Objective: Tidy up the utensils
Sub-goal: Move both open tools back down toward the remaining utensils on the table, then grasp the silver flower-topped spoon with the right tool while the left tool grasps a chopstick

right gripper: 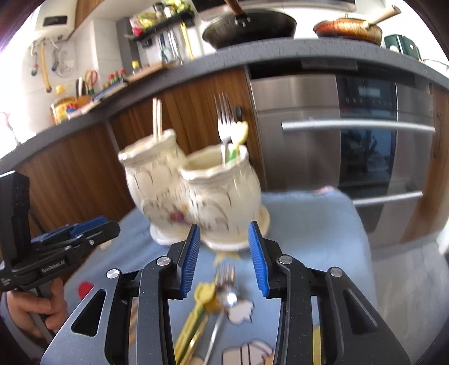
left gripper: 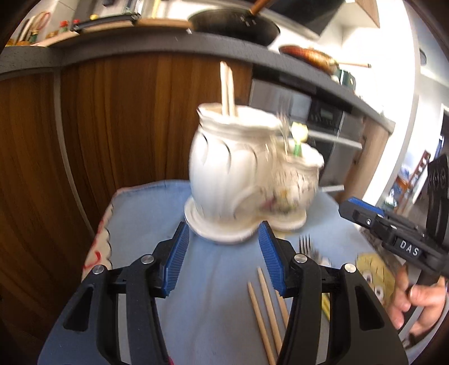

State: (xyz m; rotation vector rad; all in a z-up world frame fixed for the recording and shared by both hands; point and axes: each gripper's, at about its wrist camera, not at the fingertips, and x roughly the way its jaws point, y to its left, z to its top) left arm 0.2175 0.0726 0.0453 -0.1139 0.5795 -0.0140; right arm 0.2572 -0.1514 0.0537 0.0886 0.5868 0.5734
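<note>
A white double-pot ceramic holder (left gripper: 233,174) stands on a blue cloth (left gripper: 146,219). One pot holds two wooden chopsticks (left gripper: 227,89), the other a fork (right gripper: 224,126) and a yellow-headed utensil (right gripper: 240,134). My left gripper (left gripper: 224,252) is open and empty just in front of the holder; loose chopsticks (left gripper: 266,306) and a fork (left gripper: 305,244) lie by its right finger. My right gripper (right gripper: 224,255) is open and empty above a loose fork (right gripper: 224,289) and a yellow utensil (right gripper: 196,320). The holder also shows in the right wrist view (right gripper: 193,191).
A dark countertop (right gripper: 280,53) with wood cabinets (left gripper: 112,126) and a steel oven (right gripper: 350,134) rises behind the cloth. A wok (right gripper: 249,26) and a pan (right gripper: 348,28) sit on the counter. The right gripper's body (left gripper: 393,233) shows at the left view's right edge.
</note>
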